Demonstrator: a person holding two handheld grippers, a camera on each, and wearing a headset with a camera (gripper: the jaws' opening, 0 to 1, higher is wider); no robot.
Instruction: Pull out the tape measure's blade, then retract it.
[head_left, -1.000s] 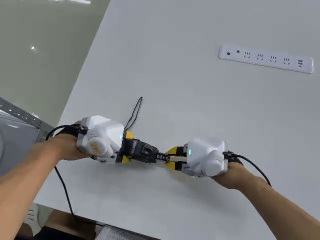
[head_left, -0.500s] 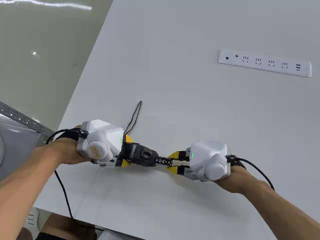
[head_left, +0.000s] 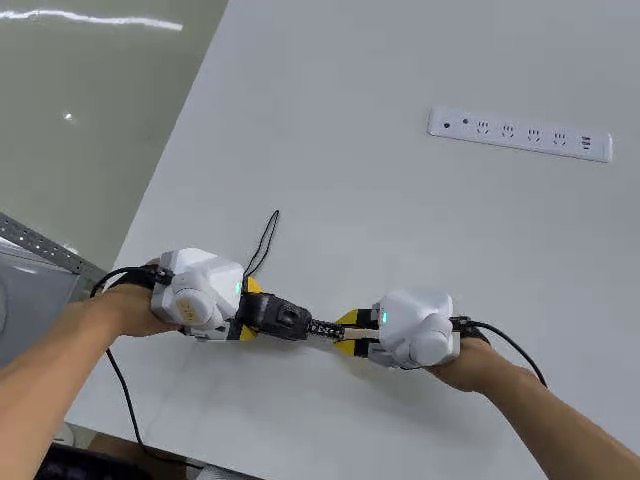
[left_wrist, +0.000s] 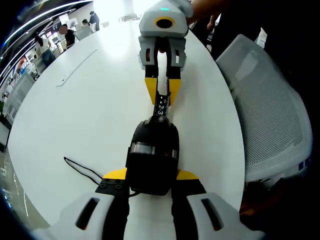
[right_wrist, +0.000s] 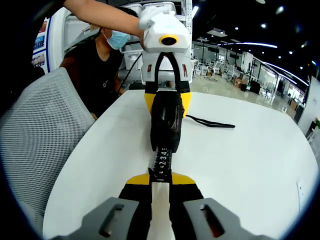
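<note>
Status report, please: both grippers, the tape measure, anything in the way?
Left gripper shut on tape measure. Right gripper shut on blade, short length out. Nothing in the way; power strip well aside.

Black tape measure (head_left: 280, 316) with a black-and-white numbered blade (right_wrist: 162, 159). White left gripper (head_left: 248, 312) and right gripper (head_left: 350, 332), yellow-tipped jaws. White desk (head_left: 400, 230), white power strip (head_left: 520, 134).

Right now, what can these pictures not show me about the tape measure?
- End hook of the blade: right gripper view, between the right tool's jaws.
- Underside of the tape measure in the left tool: left gripper view, under its own body.
- Markings on the blade: head view, too small to read.
</note>
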